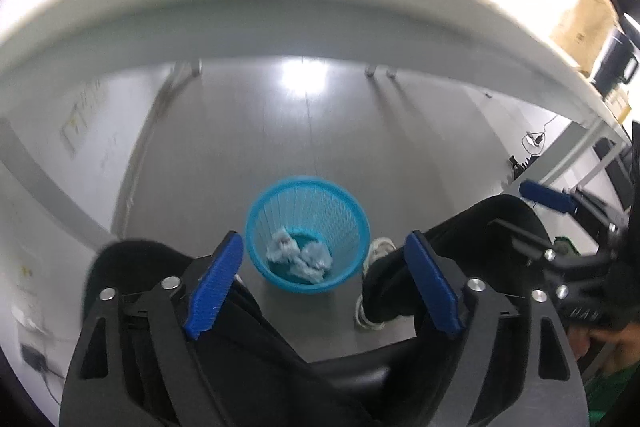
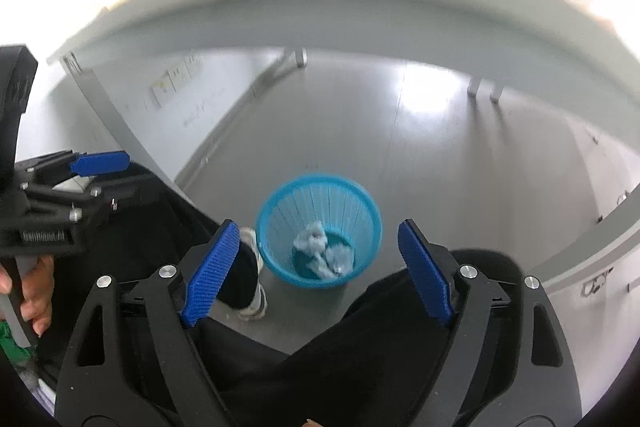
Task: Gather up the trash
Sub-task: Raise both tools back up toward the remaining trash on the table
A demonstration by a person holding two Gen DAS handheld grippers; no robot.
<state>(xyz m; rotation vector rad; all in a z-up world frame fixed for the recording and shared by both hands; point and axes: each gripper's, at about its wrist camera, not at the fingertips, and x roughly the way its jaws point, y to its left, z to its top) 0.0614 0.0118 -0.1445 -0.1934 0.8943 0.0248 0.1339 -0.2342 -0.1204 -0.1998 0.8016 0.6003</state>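
A blue mesh bin (image 1: pixel 307 235) stands upright on the grey floor (image 1: pixel 260 131), under the near edge of the white bench (image 1: pixel 280 11). Crumpled pale tissues (image 1: pixel 300 257) lie at the bottom of the bin. The left tool (image 1: pixel 324 285) hangs above the bin with its blue pads (image 1: pixel 216 287) spread wide apart and nothing between them. The right tool (image 2: pixel 320 269) hangs above the same bin, its pads (image 2: pixel 426 269) likewise wide apart and empty. A person's legs in dark trousers (image 2: pixel 360 347) sit on either side of the bin, with a white shoe (image 1: pixel 372 283) on the floor just beside it. In the right wrist view, a hand (image 2: pixel 34 291) grips the left tool's handle at the frame's left edge.
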